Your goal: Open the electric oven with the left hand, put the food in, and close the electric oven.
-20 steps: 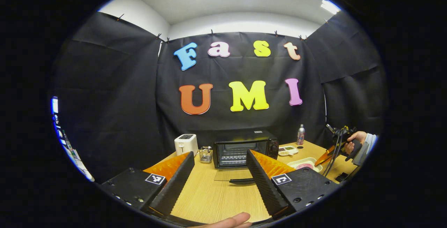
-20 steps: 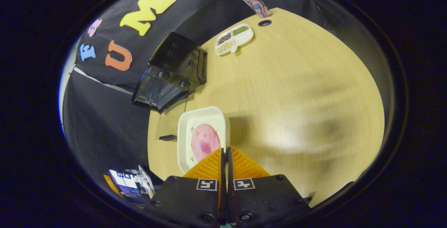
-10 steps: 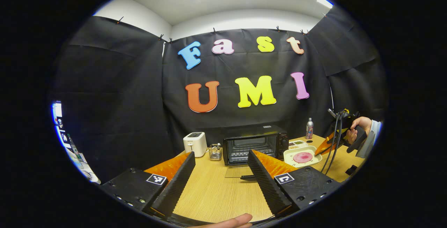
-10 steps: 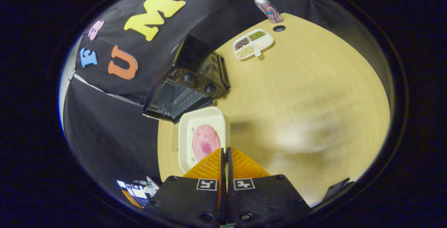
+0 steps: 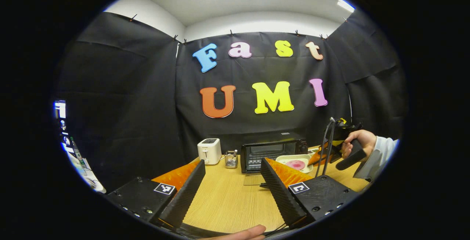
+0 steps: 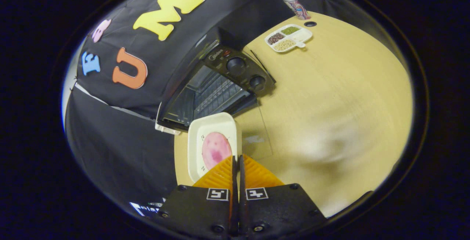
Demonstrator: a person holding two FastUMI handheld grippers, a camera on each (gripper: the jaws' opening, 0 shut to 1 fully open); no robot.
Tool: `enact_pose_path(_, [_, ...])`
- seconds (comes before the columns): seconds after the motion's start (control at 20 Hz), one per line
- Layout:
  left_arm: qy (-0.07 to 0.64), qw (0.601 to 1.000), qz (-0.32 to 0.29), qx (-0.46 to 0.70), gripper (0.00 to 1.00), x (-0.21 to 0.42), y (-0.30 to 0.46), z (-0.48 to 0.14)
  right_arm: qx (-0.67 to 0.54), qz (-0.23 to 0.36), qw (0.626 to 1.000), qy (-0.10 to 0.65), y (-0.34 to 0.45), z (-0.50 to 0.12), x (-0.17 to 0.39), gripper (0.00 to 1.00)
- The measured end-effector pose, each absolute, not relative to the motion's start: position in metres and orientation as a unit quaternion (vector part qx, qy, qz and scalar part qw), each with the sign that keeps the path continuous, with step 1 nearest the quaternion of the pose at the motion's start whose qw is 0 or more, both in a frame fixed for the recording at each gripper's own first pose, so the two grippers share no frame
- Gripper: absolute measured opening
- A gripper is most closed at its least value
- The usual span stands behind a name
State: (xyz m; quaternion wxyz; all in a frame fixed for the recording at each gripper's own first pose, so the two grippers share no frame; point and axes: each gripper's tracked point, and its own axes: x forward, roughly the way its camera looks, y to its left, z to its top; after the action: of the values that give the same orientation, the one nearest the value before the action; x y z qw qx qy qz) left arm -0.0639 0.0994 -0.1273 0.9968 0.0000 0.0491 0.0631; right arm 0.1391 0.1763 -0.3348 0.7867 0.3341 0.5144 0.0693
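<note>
Right gripper view: the right gripper (image 6: 237, 161) is pinching the near rim of the plate (image 6: 211, 131), fingers closed on it, with the pink food (image 6: 216, 150) lying on the plate. The plate is hanging just in front of the oven (image 6: 216, 85), above its glass door (image 6: 257, 133), which is lying flat on the desk (image 6: 330, 85). Left gripper view: the left gripper (image 5: 233, 181) is hovering over the desk's near edge, fingers spread wide and holding nothing, facing the oven (image 5: 273, 151) at the back edge.
</note>
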Motion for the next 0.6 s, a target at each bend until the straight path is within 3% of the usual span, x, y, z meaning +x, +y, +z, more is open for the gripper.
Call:
enact_pose_path(0.05, [0.051,0.996,0.067,-0.001,0.96,-0.067,0.106,-0.131,0.33,0.056,0.794,0.507,0.183,-0.339,0.144,0.0])
enact_pose_path(0.4, [0.023,0.998,0.063,-0.002,0.96,-0.081,0.139,-0.137,0.387,-0.033,0.826,0.409,0.237,-0.362,0.205,0.04])
enact_pose_path(0.6, [0.017,0.998,0.061,-0.004,0.96,-0.087,0.154,-0.144,0.422,-0.077,0.824,0.369,0.257,-0.38,0.246,0.04])
